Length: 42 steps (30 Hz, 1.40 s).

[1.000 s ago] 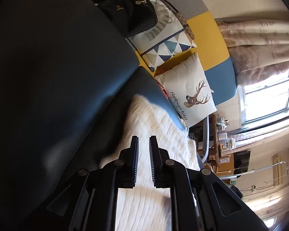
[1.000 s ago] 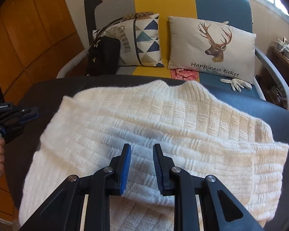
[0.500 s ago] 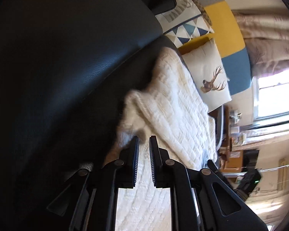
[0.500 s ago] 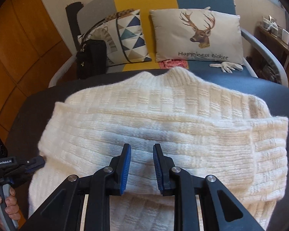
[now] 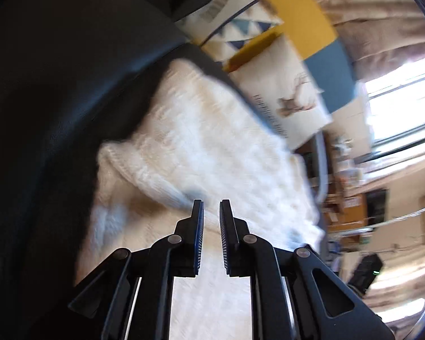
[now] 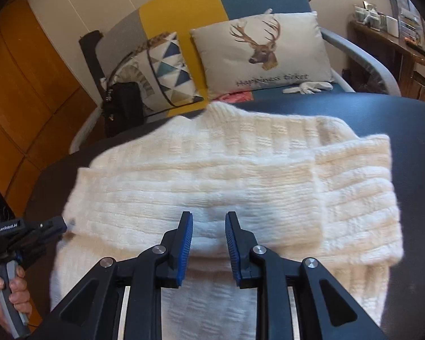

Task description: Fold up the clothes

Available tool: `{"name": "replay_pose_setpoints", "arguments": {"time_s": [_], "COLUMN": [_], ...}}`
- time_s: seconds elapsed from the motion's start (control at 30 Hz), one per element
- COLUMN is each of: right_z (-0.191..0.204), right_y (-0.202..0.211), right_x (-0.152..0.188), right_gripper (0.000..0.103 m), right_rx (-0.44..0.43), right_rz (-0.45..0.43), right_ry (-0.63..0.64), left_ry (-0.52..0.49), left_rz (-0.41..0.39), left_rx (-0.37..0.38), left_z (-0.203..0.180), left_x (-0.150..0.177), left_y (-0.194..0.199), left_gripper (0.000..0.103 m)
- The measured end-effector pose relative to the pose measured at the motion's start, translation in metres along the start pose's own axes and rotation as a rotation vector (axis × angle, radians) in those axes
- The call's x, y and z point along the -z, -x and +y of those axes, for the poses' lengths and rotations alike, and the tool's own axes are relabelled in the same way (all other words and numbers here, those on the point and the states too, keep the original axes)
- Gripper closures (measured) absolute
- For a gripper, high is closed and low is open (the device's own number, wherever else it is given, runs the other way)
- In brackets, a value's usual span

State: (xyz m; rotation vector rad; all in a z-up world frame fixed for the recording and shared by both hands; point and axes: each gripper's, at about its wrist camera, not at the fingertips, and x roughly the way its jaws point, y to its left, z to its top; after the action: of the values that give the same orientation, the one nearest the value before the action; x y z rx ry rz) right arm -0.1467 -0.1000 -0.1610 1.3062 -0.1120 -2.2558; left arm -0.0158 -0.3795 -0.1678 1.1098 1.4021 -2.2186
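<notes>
Legibly, "GenRobot.AI" marks the left gripper (image 6: 61, 223); both it and the right gripper (image 6: 208, 221) stand slightly parted, empty.

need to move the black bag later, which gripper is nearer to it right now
Left. The left gripper is at the sweater's left edge, the side where the black bag stands on the sofa; the right gripper is over the sweater's middle.

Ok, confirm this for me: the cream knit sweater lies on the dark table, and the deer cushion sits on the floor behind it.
One thing is wrong: the deer cushion is not on the floor, it leans against the backrest of the sofa, as the right wrist view shows. The cream knit sweater does lie on the dark table.
</notes>
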Motion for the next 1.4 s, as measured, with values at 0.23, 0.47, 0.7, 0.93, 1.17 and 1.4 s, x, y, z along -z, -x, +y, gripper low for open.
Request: {"name": "replay_pose_setpoints", "arguments": {"time_s": [0.23,0.47,0.7,0.93,1.17,1.4], "right_z": [-0.073,-0.133,-0.109,-0.070,-0.076,-0.066], "right_y": [0.019,0.024,-0.007,0.011,-0.011,0.020], "right_x": [0.005,0.003,-0.005,-0.025,-0.025,-0.031], "right_gripper": [0.080,0.077,0.078,0.096,0.096,0.079], "right_rx": [-0.177,-0.303,-0.320,-0.167,-0.087,-0.021], "right_rz": [-0.073,-0.062,0.028,-0.079,0.004,-0.067], "right_ry": [-0.323,-0.548,-0.451,-0.224,-0.214,-0.174], "left_ry": [0.037,0.006,-0.021,-0.072,-0.072,-0.153], "left_rz": [0.012,0.031,0.048,0.017,0.033,-0.031], "left_rx": [0.073,0.064,0.035,0.040,0.013,0.009], "left_z": [0.010,-0.005,-0.013,-0.018,-0.016,-0.037], "left_x": [-0.004,-0.002,0.000,-0.001,-0.007,-0.022], "left_y": [0.003,-0.008,-0.018,-0.010,-0.021,-0.013], "left_gripper": [0.092,0.091,0.090,0.088,0.086,0.086]}}
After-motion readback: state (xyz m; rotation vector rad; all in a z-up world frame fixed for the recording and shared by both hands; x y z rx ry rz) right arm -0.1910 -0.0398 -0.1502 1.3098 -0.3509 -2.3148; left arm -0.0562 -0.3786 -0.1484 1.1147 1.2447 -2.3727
